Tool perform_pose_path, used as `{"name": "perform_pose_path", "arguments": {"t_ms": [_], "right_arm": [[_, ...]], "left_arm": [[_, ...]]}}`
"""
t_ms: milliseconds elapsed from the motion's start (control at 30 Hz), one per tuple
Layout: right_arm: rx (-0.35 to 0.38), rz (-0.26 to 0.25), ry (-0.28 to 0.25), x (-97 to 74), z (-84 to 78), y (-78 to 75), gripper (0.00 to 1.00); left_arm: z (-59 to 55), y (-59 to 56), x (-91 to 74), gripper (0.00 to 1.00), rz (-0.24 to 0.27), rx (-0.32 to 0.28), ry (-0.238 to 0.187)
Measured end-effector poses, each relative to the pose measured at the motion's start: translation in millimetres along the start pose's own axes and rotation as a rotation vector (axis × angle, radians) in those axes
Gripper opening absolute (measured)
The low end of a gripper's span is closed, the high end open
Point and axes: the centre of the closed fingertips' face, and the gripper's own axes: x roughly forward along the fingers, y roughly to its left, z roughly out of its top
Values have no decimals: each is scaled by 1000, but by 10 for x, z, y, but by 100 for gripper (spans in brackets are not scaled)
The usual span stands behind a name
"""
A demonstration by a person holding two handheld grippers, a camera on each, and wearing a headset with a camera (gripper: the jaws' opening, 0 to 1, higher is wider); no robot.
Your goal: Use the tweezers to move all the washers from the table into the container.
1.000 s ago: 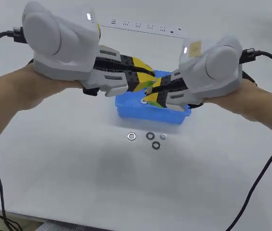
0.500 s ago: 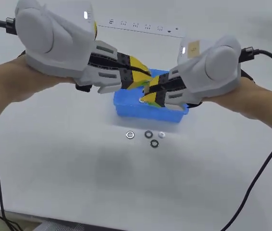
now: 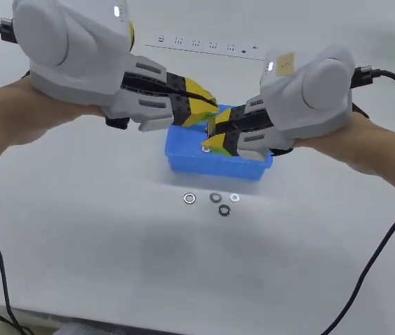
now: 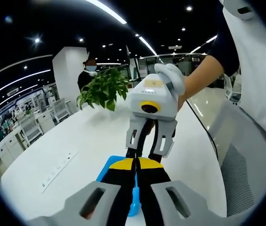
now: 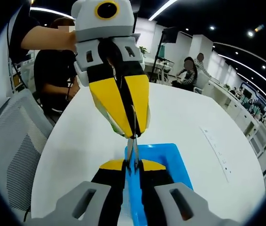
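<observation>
A white power strip [image 3: 208, 46] lies at the tabletop's [image 3: 100, 258] far edge; a leafy plant [image 4: 102, 89] stands farther off.

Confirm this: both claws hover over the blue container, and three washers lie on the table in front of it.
Wrong on the count: the head view shows four washers, not three, on the table in front of the blue container. The left claw and right claw do hover over it.

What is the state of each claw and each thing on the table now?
left claw: shut on the tweezers.
right claw: shut on the tweezers.
tweezers: held above the container, between both claws.
washers: four, flat on the table, outside the container.
container: upright, open top.
</observation>
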Motion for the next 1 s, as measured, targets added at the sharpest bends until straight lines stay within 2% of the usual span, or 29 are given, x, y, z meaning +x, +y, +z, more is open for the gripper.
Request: {"name": "perform_pose_path", "arguments": {"t_ms": [167, 400, 467, 567, 700, 867, 1000], "right_arm": [[22, -13, -25, -51, 56, -7, 14], [53, -22, -51, -136, 99, 65, 21], [66, -43, -64, -175, 93, 73, 24], [73, -100, -80, -238, 71, 78, 26], [96, -138, -105, -308, 37, 156, 29], [124, -148, -121, -372, -31, 297, 37], [150, -159, -123, -435, -123, 408, 43]], "left_arm": [[22, -22, -18, 4, 6, 24, 10], [77, -20, -81, 4, 22, 37, 11], [69, -29, -102, 4, 26, 34, 14], [63, -71, -151, 4, 25, 26, 16], [70, -99, -190, 4, 38, 13, 4], [101, -171, -224, 4, 37, -15, -29], [79, -225, -228, 4, 42, -10, -21]]}}
